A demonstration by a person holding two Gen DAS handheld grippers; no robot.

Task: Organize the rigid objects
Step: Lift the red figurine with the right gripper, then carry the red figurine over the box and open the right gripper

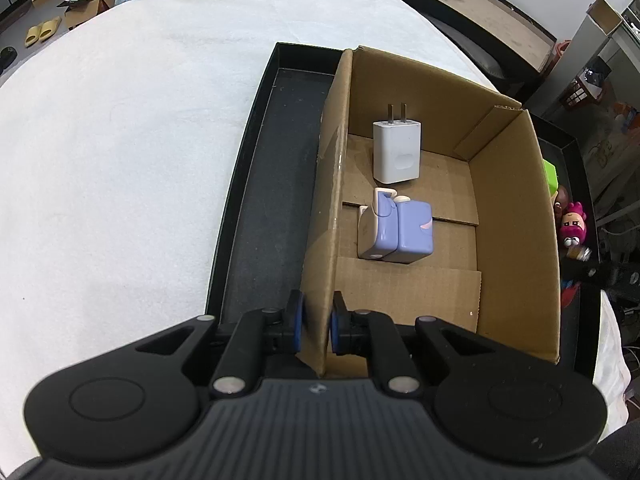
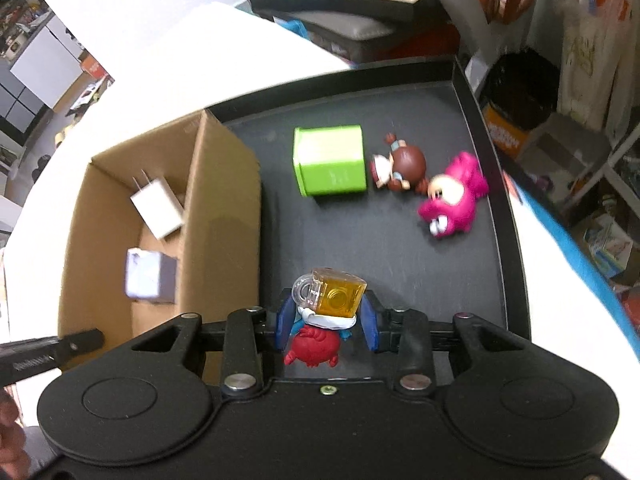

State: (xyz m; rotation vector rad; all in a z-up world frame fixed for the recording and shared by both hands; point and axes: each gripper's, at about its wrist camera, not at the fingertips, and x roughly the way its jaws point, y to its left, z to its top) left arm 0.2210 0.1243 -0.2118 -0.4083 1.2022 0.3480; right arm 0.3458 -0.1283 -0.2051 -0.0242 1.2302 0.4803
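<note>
The toy (image 2: 320, 312), a small figure with a yellow block on top and a red crab-like base, sits clamped between the pads of the right gripper (image 2: 326, 322), above the black tray (image 2: 400, 248) at about 6 o'clock of its floor. The jaws look closed on it from both sides. To finish the step well, I judge it should be carried toward 9 o'clock, high enough to clear the box wall, and let go only once it is low over the bare floor of the box.

The left gripper (image 1: 318, 326) is clenched on the near wall of the cardboard box (image 1: 516, 216), which should steady it.

Inside the box lie a white charger (image 1: 396, 152) toward 12 o'clock and a lilac charger (image 1: 396, 232) just beside it, near the middle. In the tray, toward 1 o'clock, are a green box (image 2: 330, 164), a brown doll (image 2: 400, 170) touching it, and a pink doll (image 2: 452, 196).
</note>
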